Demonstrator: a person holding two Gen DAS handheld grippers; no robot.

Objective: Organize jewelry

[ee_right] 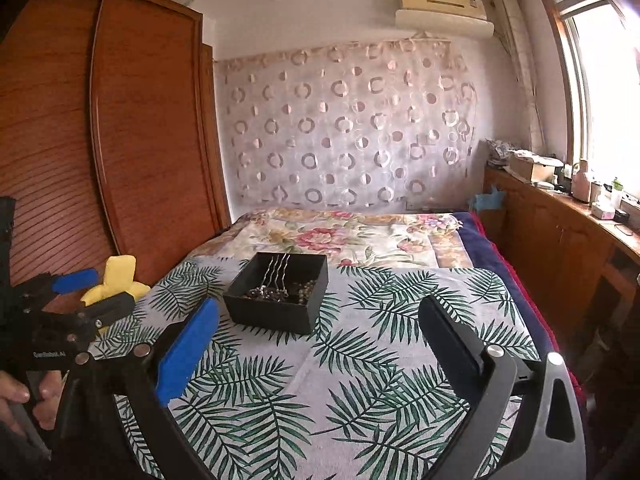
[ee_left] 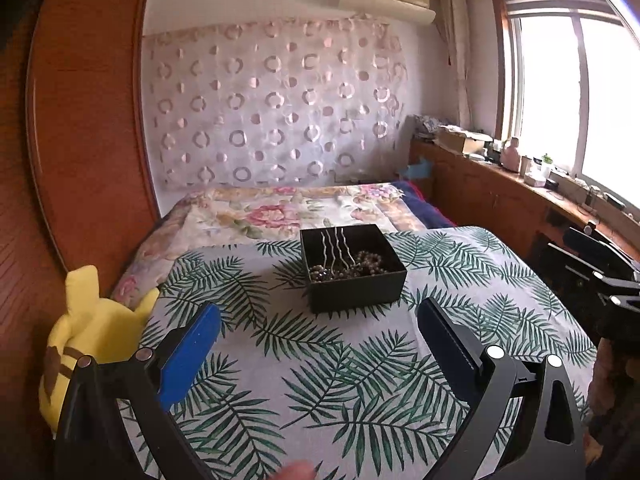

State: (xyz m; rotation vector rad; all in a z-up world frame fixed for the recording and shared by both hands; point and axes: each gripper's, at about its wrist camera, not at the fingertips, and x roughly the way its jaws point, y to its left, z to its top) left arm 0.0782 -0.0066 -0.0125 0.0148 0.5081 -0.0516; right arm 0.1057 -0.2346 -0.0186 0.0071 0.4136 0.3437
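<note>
A big wooden wardrobe (ee_right: pixel 132 128) fills the left side of the room, and a bed (ee_right: pixel 344 236) with a flower blanket lies behind the table. The table has a leaf-print cloth (ee_left: pixel 328 360) on it, with lots of bare cloth in front of the box and on both sides. The cloth's far edge is just behind the box.

A black box (ee_left: pixel 354 270) sits near the far edge of the cloth. Inside it are bead strings (ee_left: pixel 362 264) and wavy silver hairpins (ee_left: pixel 334 250) leaning on the back wall.

A yellow soft toy (ee_left: pixel 90 332) sits off the left edge of the table.

The left gripper (ee_left: pixel 320 336) points a bit down at the box, with its jaws wide apart and nothing between them. The right gripper (ee_right: pixel 320 332) is tipped down the same way, jaws also wide apart, holding nothing. Both stay back from the box, not touching it.

In the right view, a hand (ee_right: pixel 28 398) grips the left tool's handle, and small white writing on that tool is too blurry to read
</note>
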